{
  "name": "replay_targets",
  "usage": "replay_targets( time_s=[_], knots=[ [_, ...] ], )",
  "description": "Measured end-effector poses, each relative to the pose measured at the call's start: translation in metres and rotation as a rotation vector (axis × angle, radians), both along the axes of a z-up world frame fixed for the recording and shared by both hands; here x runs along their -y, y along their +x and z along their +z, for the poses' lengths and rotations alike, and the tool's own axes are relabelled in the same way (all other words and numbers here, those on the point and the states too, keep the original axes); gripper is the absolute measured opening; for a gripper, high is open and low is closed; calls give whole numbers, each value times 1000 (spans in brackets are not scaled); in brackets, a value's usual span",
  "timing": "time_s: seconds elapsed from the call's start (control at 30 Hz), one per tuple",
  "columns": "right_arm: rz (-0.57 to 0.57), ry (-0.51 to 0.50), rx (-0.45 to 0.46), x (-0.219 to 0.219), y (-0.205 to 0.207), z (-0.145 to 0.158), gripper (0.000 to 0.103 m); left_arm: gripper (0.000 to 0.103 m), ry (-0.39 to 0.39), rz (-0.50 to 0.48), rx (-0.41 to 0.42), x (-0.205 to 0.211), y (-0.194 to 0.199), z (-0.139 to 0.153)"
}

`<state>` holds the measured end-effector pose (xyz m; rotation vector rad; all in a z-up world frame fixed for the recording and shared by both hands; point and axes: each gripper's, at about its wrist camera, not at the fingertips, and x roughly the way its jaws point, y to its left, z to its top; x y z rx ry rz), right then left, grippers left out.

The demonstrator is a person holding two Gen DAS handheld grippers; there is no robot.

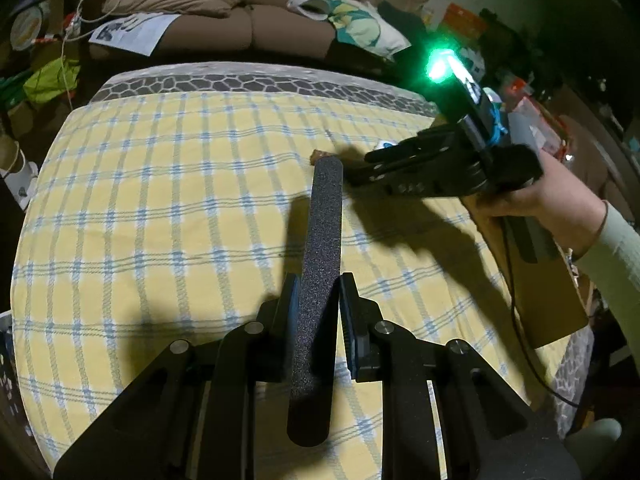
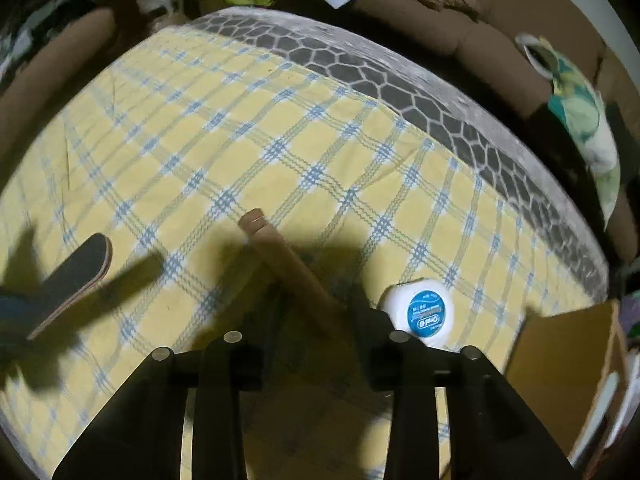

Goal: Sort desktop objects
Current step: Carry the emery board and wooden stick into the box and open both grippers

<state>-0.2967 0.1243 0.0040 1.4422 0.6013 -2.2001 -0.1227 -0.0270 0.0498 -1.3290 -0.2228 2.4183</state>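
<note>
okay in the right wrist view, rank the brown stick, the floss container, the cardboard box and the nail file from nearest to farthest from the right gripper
1. Brown stick: between the fingers of the right gripper, angled up-left.
2. Floss container: just right of the right finger, on the plaid cloth.
3. Cardboard box: at the far right edge.
4. Nail file: at the far left, lifted off the cloth.
</note>
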Motion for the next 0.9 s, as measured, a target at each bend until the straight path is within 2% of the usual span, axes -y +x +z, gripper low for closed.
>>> replay_targets(
  time_s=[0.1,0.2,0.33,0.4,0.5,0.67,0.77,0.9],
  knots=[
    [-8,-10,12,-4,0,3,14,19,9,6,1,1,1,0],
    [-40,-60,8,-12,4,19,14,19,26,9,-7,-1,4,5],
    [-129,-236,29,-41,13,55,14,19,54,-1,-19,-15,4,21],
    [-210,-358,52,-71,19,81,14,19,74,-9,-27,-26,2,31],
    [-309,-478,83,-116,23,108,14,19,100,-45,-52,-57,-5,54],
    [-460,-536,75,-202,33,137,14,19,183,-116,-63,-134,-26,84],
    [-553,-558,73,-256,39,141,14,19,230,-147,-37,-180,-43,91],
    [-656,-607,93,-311,40,126,14,19,249,-155,-12,-234,-66,90]
  ],
)
